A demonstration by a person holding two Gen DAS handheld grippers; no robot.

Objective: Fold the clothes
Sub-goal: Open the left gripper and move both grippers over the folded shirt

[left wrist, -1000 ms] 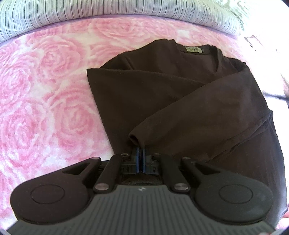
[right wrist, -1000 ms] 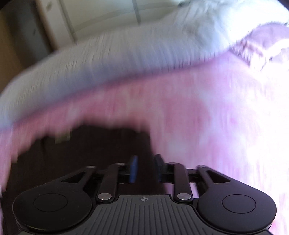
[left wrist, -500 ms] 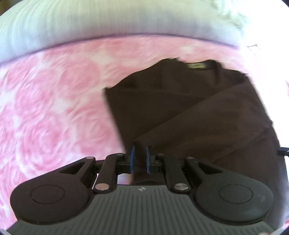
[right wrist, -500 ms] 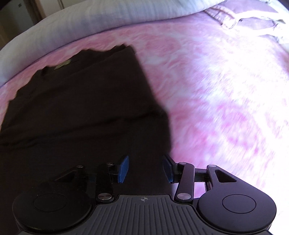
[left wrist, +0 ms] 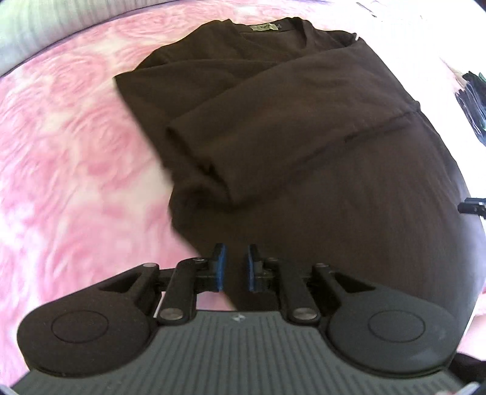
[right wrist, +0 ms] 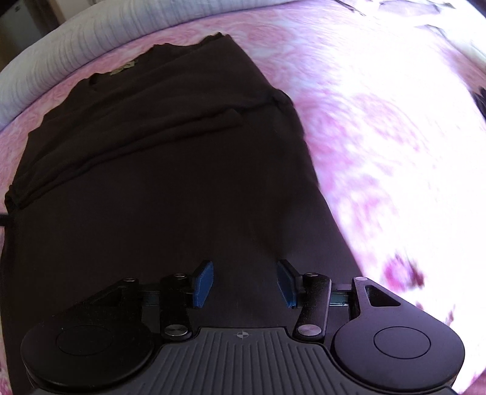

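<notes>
One garment in view: dark brown long-sleeve top [left wrist: 303, 158], lying flat on pink rose-print bedspread [left wrist: 70, 145], collar and label [left wrist: 265, 28] at the far end, hem toward both cams. Sides look turned in to a narrow strip; a sleeve [left wrist: 273, 121] lies diagonally across the chest, cuff [left wrist: 197, 170] near the left edge. Striped grey bedding [right wrist: 60, 45] runs along the far edge of the bed.

L gripper [left wrist: 234, 267]: blue pads apart w/ a narrow gap, nothing between them, poised over the near-left edge of the top. R gripper [right wrist: 244, 284]: pads spread wide, empty, above the lower body panel nr the right edge.

Handling (judgement): thin knit, soft, light, no stiffness; will drape and sag from any pinch pt, layers may slide on each other. Not fragile. Best hold = pinch through all layers at the two near corners/side edges, one per gripper, lift evenly so the crossed sleeve doesn't slip out.

Stage: sleeves-in done by look of it; lengthwise fold not present. Motion blur at bedspread edges, detail there unclear.
</notes>
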